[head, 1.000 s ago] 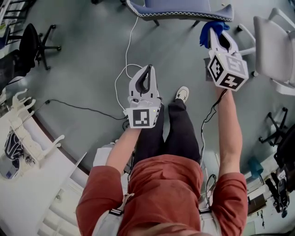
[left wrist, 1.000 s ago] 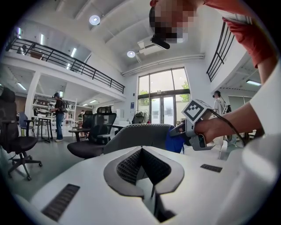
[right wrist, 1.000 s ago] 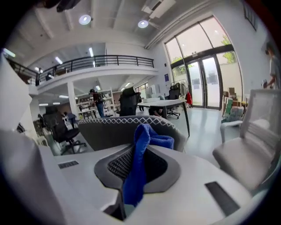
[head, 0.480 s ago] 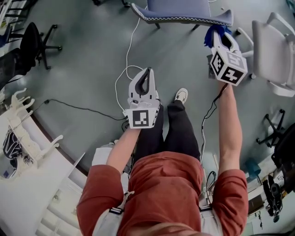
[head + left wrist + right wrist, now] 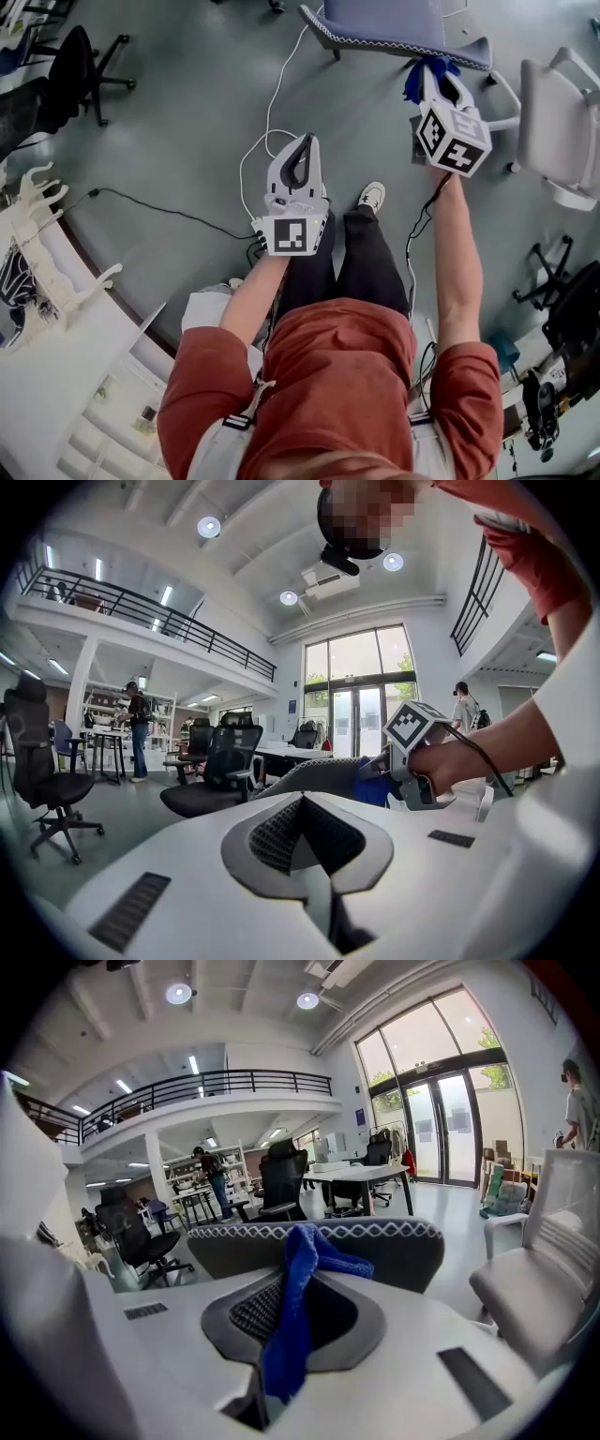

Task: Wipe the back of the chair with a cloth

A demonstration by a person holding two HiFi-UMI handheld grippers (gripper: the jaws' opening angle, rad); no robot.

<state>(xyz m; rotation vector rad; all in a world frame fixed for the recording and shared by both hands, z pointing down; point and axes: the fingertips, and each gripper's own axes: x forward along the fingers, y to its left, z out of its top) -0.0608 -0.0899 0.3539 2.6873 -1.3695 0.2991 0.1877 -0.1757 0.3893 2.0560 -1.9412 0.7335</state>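
Here, the blue cloth is pinched between the closed jaws of the right gripper, with a loose end hanging down from them. It is held up at the right end of the chair, at the zigzag-trimmed top edge of its grey-blue back. In the right gripper view the top of the cloth overlaps that edge, but no view shows whether it actually touches the fabric. The left gripper is held lower and nearer the person's body, well apart from the chair, with its jaws together and nothing between them. Just to the right of the chair stands a white chair, close beside the right gripper. A white cable loops across the grey floor from under the chair toward the person, and a black cable runs off to the left. A black office chair stands far to the left, and a white desk fills the lower left corner. The person's shoe points toward the chair. The chair's seat and base are cut off at the top of the head view.
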